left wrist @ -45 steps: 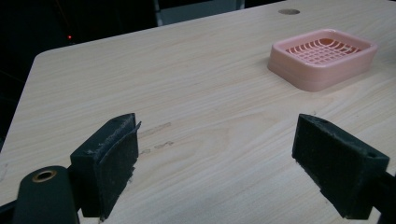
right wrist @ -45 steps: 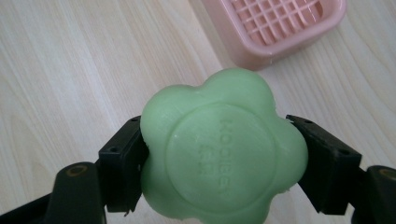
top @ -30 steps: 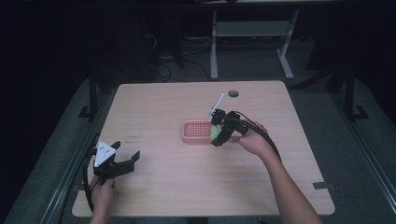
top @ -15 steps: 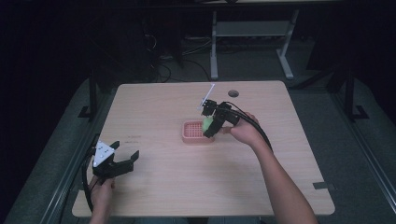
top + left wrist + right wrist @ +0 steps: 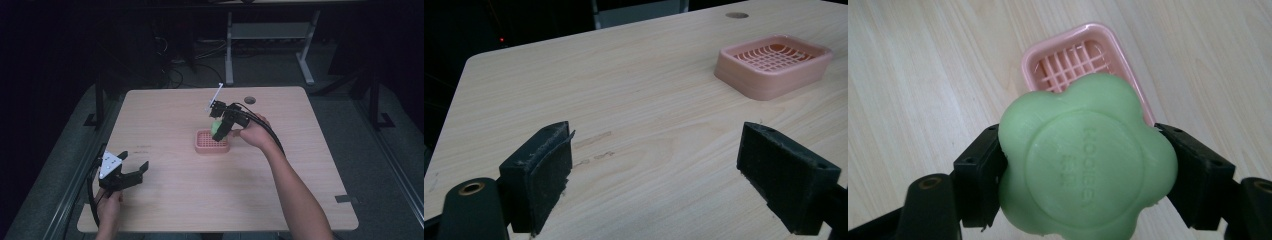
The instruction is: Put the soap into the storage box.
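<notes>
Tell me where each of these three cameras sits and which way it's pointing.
High view: above the near edge, looking forward and down on the wooden table; both forearms and grippers show.
Left gripper view: rides the left gripper, facing across the table between open jaws toward the pink slatted plastic soap dish.
Right gripper view: rides the right gripper, looking down past the green flower-shaped soap bar it clamps.
All three share the dish.

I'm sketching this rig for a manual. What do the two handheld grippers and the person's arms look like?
Both are black two-jaw tools. The left gripper carries a grey three-cornered plate with dark dots; its blocky jaws have rough black pads, and a black cable loops from it. The right gripper trails thick black cables along the forearm. Both forearms are bare, with no sleeves in view.
</notes>
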